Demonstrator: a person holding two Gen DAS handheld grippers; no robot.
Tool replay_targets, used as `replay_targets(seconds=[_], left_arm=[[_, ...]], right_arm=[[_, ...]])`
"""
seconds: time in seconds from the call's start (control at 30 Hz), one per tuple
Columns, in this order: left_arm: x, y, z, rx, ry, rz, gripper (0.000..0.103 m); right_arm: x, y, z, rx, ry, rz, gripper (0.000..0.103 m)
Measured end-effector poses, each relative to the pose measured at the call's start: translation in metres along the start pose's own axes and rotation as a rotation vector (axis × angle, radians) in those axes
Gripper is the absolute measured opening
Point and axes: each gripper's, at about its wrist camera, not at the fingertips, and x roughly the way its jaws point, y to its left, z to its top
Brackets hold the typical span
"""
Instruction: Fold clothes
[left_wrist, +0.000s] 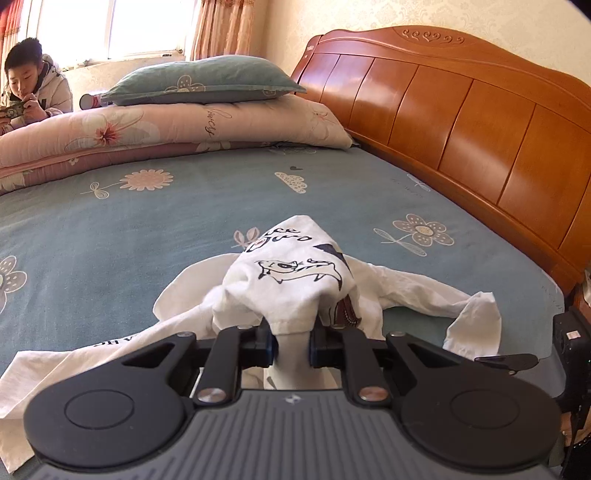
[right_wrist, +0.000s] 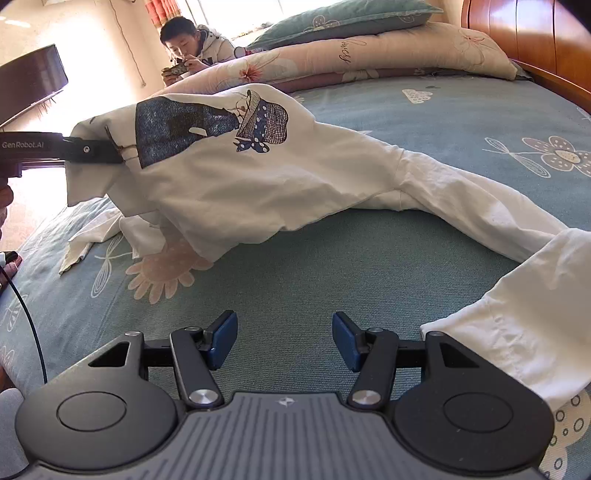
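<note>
So over on the left side of the bed (right_wrist: 332, 266), the left tool (left_wrist: 291, 345) is clenched on a bunched bit of the white shirt (right_wrist: 258, 173), with the cloth pinched right between its blue pads and lifted off the blue flowered sheet. From the right wrist view you can see that tool coming in from the left edge, holding the shirt up like a little tent, dark blue print facing out. The rest of the shirt drapes down onto the bed, and one long sleeve (right_wrist: 517, 258) trails off to the right, ending just beside the right tool (right_wrist: 284, 339). That one is released, jaws apart with nothing but bare sheet between them. Further back there's a stack of folded quilts (left_wrist: 166, 129) with a green pillow (left_wrist: 207, 81) on top, a person (left_wrist: 33, 88) behind it, and the wooden headboard (left_wrist: 461, 110) on the right.
</note>
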Motion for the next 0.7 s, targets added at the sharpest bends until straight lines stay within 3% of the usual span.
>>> replay_targets(seconds=[0.2, 0.37, 0.5, 0.53, 0.57, 0.6, 0.7], left_arm=[[-0.039, -0.027, 0.015, -0.006, -0.031, -0.059, 0.014], [-0.041, -0.031, 0.011, -0.049, 0.0, -0.087, 0.014], [-0.04, -0.031, 0.003, -0.058, 0.024, -0.089, 0.014], [-0.04, -0.03, 0.001, -0.052, 0.033, -0.08, 0.015], [-0.04, -0.029, -0.001, -0.046, 0.041, -0.071, 0.016], [-0.04, -0.028, -0.003, -0.04, 0.051, -0.062, 0.018], [-0.037, -0.027, -0.013, -0.019, 0.072, -0.045, 0.027]], right_arm=[[-0.022, 0.01, 0.002, -0.009, -0.049, 0.064, 0.062], [-0.025, 0.018, 0.007, -0.021, -0.128, 0.215, 0.071], [-0.018, 0.015, 0.016, 0.013, -0.195, 0.35, 0.07], [-0.018, 0.013, 0.02, 0.026, -0.213, 0.384, 0.068], [-0.021, 0.01, 0.025, 0.043, -0.233, 0.418, 0.054], [-0.024, 0.007, 0.03, 0.054, -0.251, 0.437, 0.034], [-0.046, 0.002, 0.046, 0.04, -0.301, 0.411, 0.019]])
